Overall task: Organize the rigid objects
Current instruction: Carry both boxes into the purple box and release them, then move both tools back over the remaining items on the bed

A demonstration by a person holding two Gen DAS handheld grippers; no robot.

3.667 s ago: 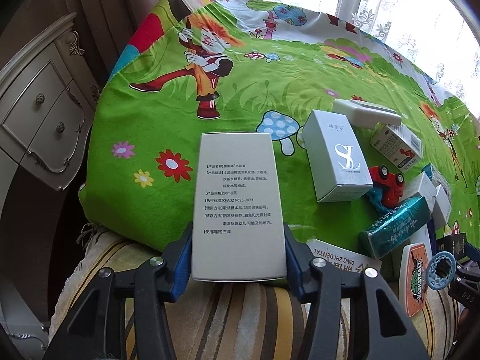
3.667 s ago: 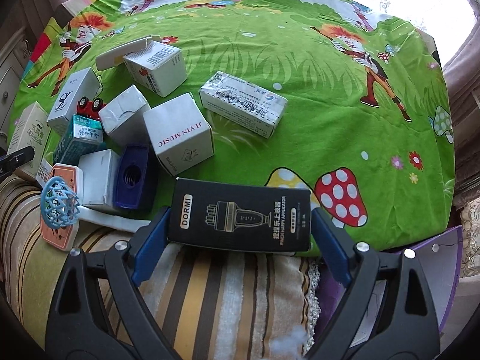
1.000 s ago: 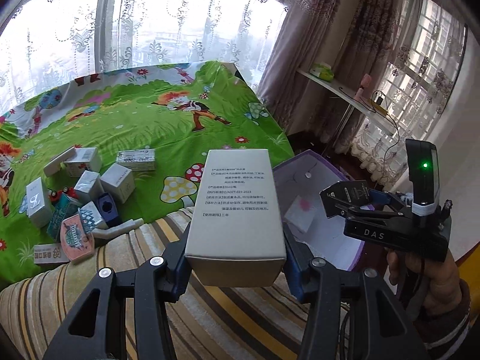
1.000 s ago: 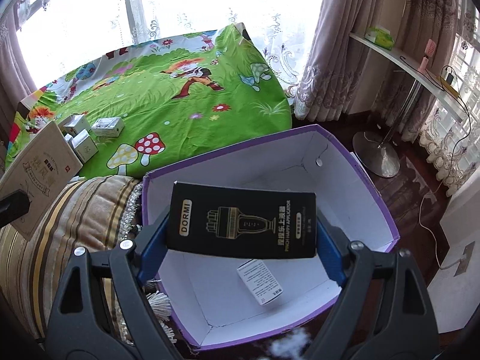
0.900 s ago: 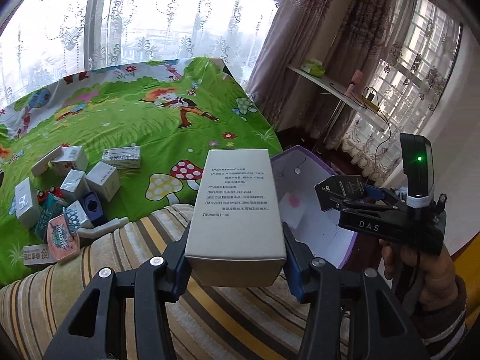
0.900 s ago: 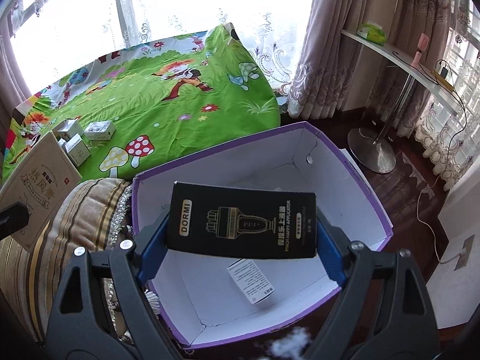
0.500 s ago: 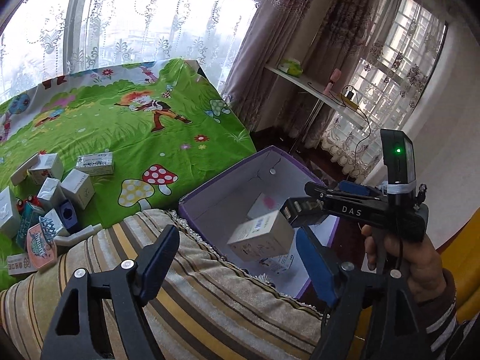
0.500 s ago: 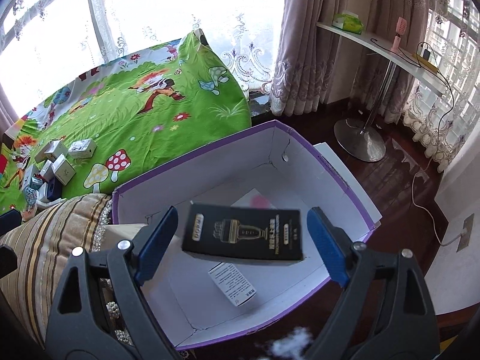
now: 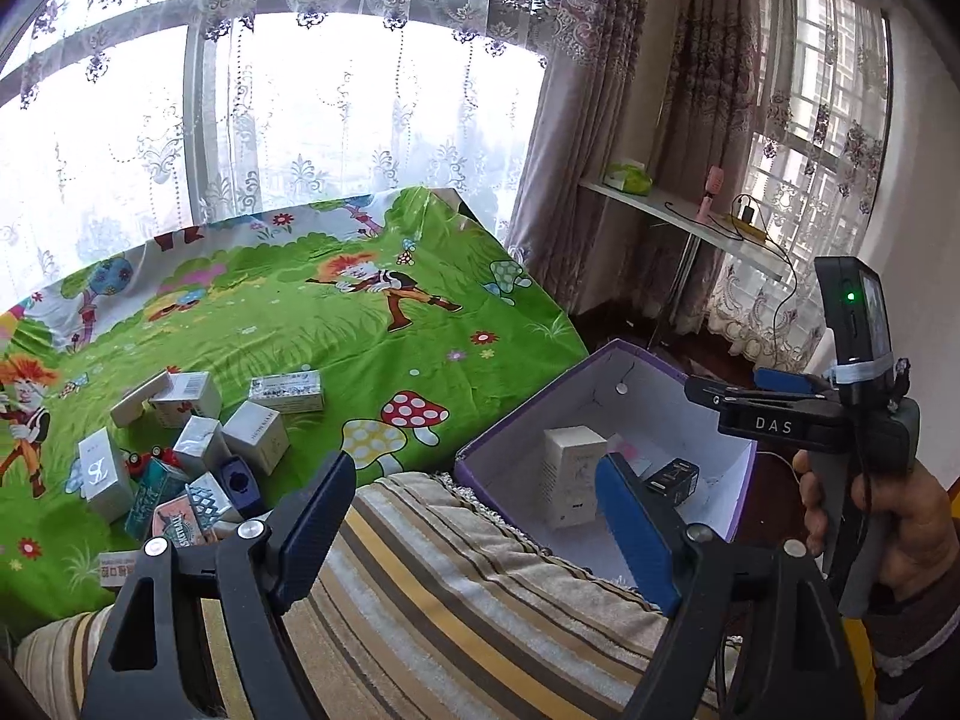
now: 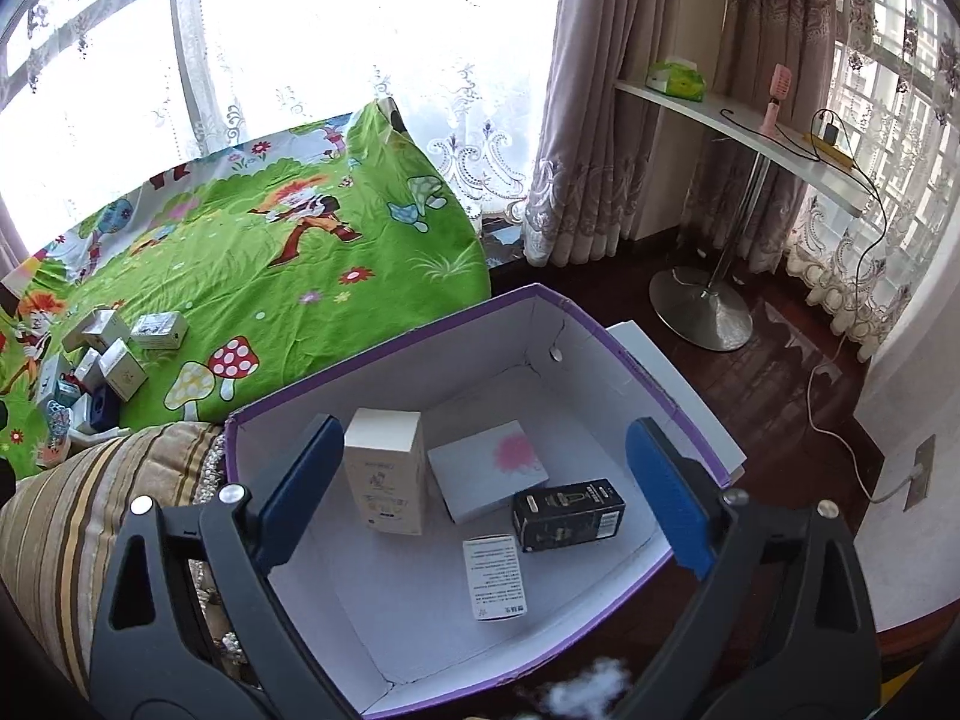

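Purple-edged and white inside, the open storage box (image 10: 600,336) is seen below the right gripper (image 10: 480,480), whose blue pads (image 10: 300,480) are spread wide with nothing between them. Four items lie on the box floor. A cream carton (image 10: 387,471) stands upright at the left, just beside the left pad as framed. A black carton (image 10: 567,515) lies on its side toward the near right, a flat white box with a pink blot (image 10: 487,469) lies further back between the two, and a small white printed carton (image 10: 495,576) lies flat nearest the camera. None of them is touched by either gripper.

From the left wrist view, the left gripper (image 9: 480,516) is likewise held wide and empty above a striped cushion (image 9: 456,588); the same storage box (image 9: 528,420) appears beyond its right pad, with the cream carton (image 9: 570,474) and the black carton (image 9: 675,480) visible inside. The right gripper (image 9: 714,390) is seen from the side at the far right, gripped by the right hand (image 9: 888,516).

Well apart to the left, a cluster of small boxes (image 9: 198,444) rests on the green cartoon-printed sheet (image 9: 300,330). Lace curtains (image 9: 336,96) hang behind it.
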